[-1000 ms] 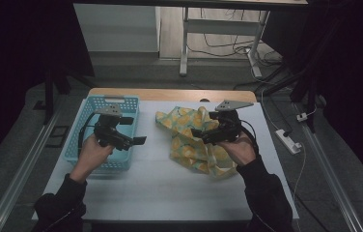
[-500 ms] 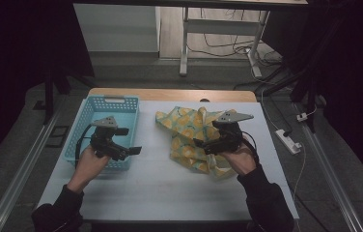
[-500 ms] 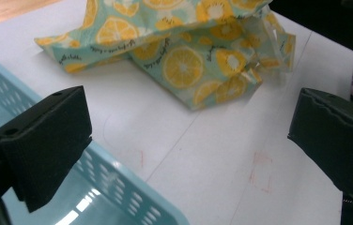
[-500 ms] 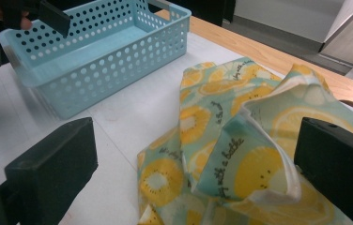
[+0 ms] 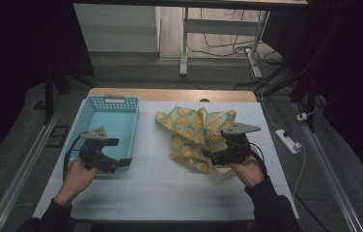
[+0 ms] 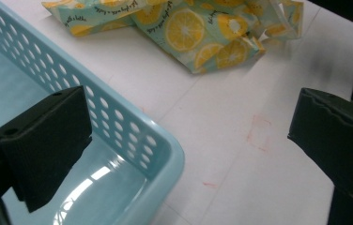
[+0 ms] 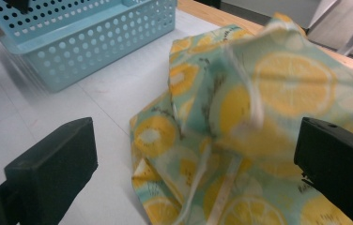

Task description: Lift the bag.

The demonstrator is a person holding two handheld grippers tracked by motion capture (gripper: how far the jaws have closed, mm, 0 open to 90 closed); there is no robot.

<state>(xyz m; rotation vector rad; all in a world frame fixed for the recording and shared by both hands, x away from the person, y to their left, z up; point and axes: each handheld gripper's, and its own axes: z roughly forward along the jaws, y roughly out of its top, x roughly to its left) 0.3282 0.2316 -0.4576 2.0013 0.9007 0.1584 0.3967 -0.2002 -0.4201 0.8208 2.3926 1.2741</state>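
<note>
A crumpled cloth printed with lemon slices [image 5: 194, 130] [image 6: 198, 28] [image 7: 240, 122] lies on the white table, right of centre. My right gripper [image 5: 207, 155] [image 7: 188, 173] hovers open over the cloth's near edge, with cloth between and below its jaws but not gripped. My left gripper [image 5: 124, 163] [image 6: 188, 140] is open above the near right corner of a light-blue perforated basket [image 5: 89, 115] [image 6: 132, 136] [image 7: 85, 33]; one jaw is over the basket's inside, the other over the table.
The white table surface [image 5: 160, 183] spreads between the two hands and toward the front edge. A wooden strip [image 5: 170, 94] runs along the table's far edge. On the floor at the right lies a power strip [image 5: 288, 141] with cables.
Both hands have drawn back toward the near edge. The left gripper moved from over the basket's middle to its near right corner. The right gripper slid toward the cloth's near edge.
</note>
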